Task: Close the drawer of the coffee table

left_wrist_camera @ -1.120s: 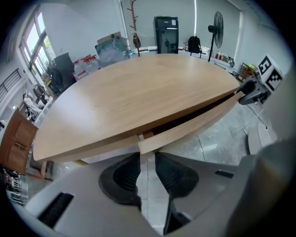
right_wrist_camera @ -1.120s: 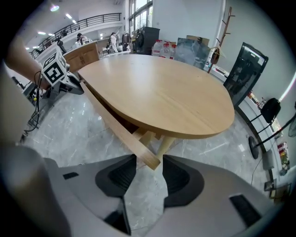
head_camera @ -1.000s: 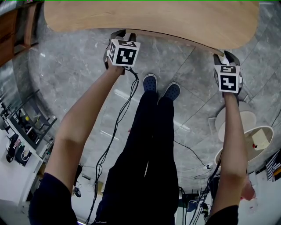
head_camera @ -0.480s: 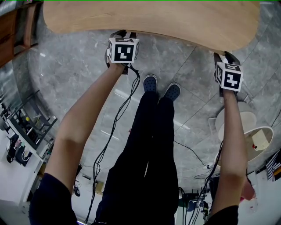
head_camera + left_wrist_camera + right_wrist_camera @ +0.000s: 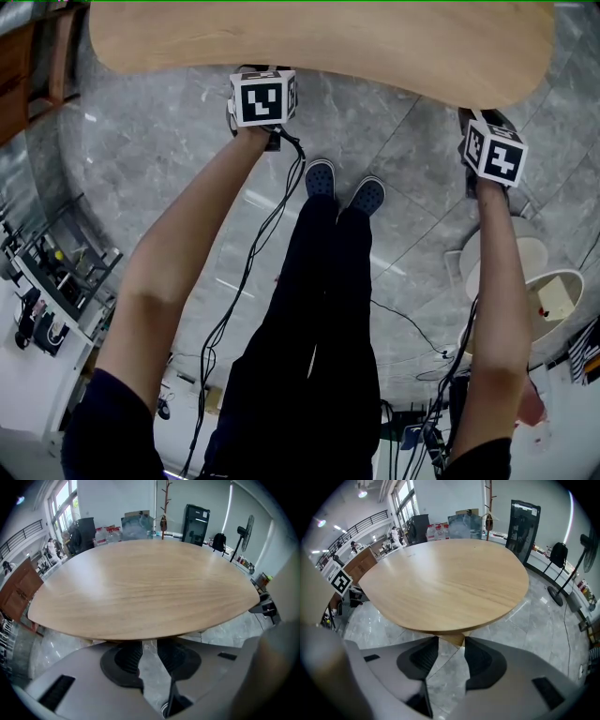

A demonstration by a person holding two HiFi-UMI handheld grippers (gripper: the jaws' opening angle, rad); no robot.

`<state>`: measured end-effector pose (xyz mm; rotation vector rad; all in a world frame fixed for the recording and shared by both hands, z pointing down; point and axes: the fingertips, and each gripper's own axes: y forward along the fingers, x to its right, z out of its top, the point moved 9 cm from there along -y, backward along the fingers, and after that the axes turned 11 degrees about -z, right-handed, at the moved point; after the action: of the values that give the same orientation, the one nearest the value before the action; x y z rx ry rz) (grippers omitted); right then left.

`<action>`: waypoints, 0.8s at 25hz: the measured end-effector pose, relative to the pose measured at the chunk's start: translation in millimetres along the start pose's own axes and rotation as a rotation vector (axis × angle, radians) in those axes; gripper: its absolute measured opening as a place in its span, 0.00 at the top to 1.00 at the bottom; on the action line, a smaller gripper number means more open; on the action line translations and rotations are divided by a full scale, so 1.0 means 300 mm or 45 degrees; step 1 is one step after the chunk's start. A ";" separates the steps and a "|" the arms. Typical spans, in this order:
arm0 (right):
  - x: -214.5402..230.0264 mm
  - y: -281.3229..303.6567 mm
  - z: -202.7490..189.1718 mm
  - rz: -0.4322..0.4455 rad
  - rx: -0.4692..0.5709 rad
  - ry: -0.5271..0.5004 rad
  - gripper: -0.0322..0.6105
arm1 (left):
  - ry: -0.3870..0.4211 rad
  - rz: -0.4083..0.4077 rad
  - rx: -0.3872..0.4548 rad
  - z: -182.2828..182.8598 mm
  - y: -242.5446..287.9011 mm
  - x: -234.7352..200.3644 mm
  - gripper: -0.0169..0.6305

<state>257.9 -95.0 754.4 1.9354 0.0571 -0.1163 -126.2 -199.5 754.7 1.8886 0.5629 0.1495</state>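
**Head view.** The bench point(image 5: 319, 42) fills the top of the frame, its long axis running left to right. The left tongs point(image 5: 261, 71) and right tongs point(image 5: 483, 116) both point steeply down at its near edge, tips at or just under the rim. The left pair sits toward the middle of that edge and the right pair near its right end. The person's shoes point(image 5: 342, 183) stand on the floor point(image 5: 169, 141) between the two, just below the edge. The drawer is not visible here and must lie under the top.

**Left gripper view.** The left tongs point(image 5: 149, 646) are spread, with only bare floor in the gap. The bench point(image 5: 140, 588) lies straight ahead and above the tips, its rim crossing the frame. No drawer front shows.

**Right gripper view.** The right tongs point(image 5: 450, 652) are also spread and hold nothing. Just beyond their gap a wooden block point(image 5: 453, 638) hangs beneath the rim of the bench point(image 5: 445, 583). Whether it is part of the drawer cannot be told.

**Judgement.** The push must go away from the person, toward the top of the head view, across the bench's long axis. The right tongs appear the better aligned.
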 end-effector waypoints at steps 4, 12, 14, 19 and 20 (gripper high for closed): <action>-0.001 -0.002 0.005 0.004 -0.001 -0.013 0.66 | -0.029 -0.003 0.013 -0.003 0.000 -0.001 0.80; 0.007 -0.006 -0.009 0.014 0.018 0.010 0.67 | 0.010 -0.012 0.021 -0.013 0.000 0.003 0.81; 0.007 -0.011 -0.018 0.011 0.018 0.040 0.68 | 0.041 -0.017 -0.002 -0.034 0.001 0.000 0.81; -0.011 -0.038 -0.070 0.011 -0.005 0.062 0.69 | 0.106 -0.042 -0.009 -0.133 -0.034 0.004 0.81; -0.016 -0.046 -0.085 0.013 -0.007 0.057 0.69 | 0.115 -0.050 -0.010 -0.154 -0.043 0.009 0.81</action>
<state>253.1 -66.3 751.2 1.9328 0.0778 -0.0660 -144.6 -155.5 760.5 1.8691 0.6595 0.2118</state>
